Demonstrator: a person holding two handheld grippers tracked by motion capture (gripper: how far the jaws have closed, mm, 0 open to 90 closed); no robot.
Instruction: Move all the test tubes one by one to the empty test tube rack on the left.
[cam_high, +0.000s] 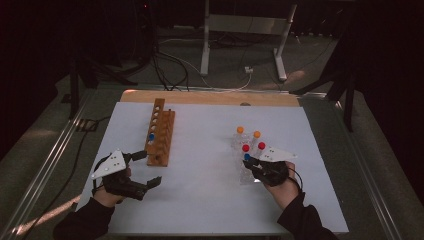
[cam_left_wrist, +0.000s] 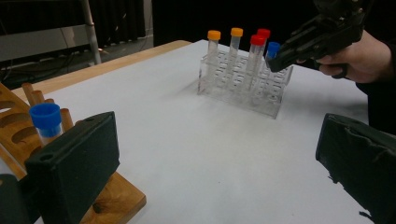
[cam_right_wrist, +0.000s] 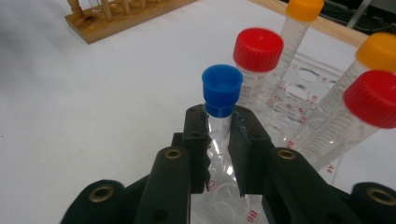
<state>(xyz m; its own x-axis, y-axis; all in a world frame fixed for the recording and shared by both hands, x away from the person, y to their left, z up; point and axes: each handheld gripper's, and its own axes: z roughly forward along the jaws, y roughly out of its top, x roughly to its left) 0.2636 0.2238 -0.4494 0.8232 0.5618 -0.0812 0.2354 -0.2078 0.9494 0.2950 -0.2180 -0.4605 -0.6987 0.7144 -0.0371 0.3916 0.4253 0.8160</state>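
Note:
A clear plastic rack (cam_high: 239, 176) stands on the white table right of centre, holding two orange-capped tubes (cam_right_wrist: 304, 8), two red-capped tubes (cam_right_wrist: 258, 49) and a blue-capped tube (cam_right_wrist: 221, 91). My right gripper (cam_right_wrist: 218, 126) is shut on the blue-capped tube just under its cap, with the tube upright in the rack (cam_left_wrist: 243, 95). At the left, my left gripper (cam_high: 151, 167) stands open with nothing between its wide-apart jaws, beside the near end of a wooden rack (cam_high: 161, 134). One blue-capped tube (cam_left_wrist: 45, 119) sits in that wooden rack.
The white table sheet (cam_high: 200, 150) has bare room between the two racks. A wooden strip (cam_high: 210, 97) edges the far side. Beyond it, cables and a metal stand (cam_high: 245, 25) are on the dark floor.

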